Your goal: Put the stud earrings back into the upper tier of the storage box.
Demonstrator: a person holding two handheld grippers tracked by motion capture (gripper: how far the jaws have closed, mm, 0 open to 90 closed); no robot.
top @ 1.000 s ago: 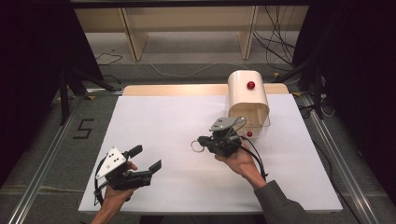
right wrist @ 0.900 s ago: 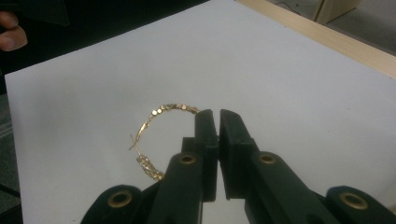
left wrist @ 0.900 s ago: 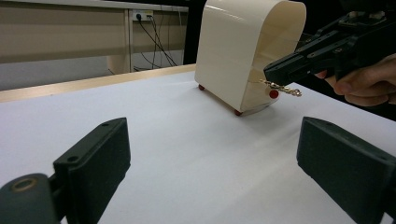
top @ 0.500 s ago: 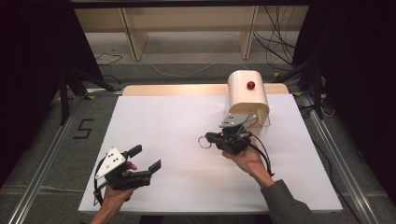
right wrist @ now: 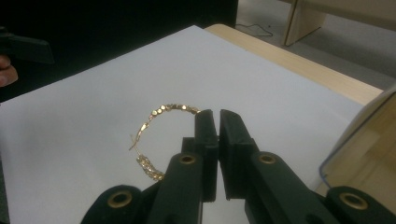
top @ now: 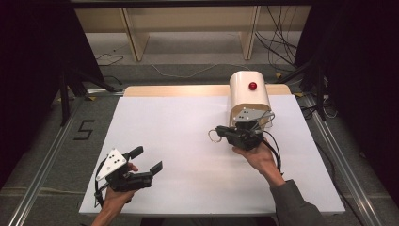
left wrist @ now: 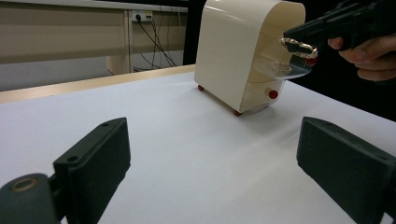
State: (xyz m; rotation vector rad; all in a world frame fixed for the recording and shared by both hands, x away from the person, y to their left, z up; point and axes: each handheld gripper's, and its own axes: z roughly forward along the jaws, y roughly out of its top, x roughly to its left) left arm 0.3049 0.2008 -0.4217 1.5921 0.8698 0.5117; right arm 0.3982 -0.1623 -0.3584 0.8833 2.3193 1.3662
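My right gripper hovers above the white tabletop, shut on a thin gold bracelet that hangs from its tips. In the right gripper view the closed jaws pinch the bracelet at its upper edge, and the loop curves down to the left. Just behind that hand stands a cream, round-topped box with a red knob on top. In the left gripper view the bracelet hangs by the box's open front, above a clear flap. My left gripper rests open and empty at the front left.
A wooden strip runs along the table's far edge. Metal rails flank the table, a "5" is marked on the floor at the left, and cables lie beyond. The box has a small red drawer knob.
My right gripper has carried the bracelet to the right and away from me, rising a little and ending close to the box's front. The left gripper has stayed put.
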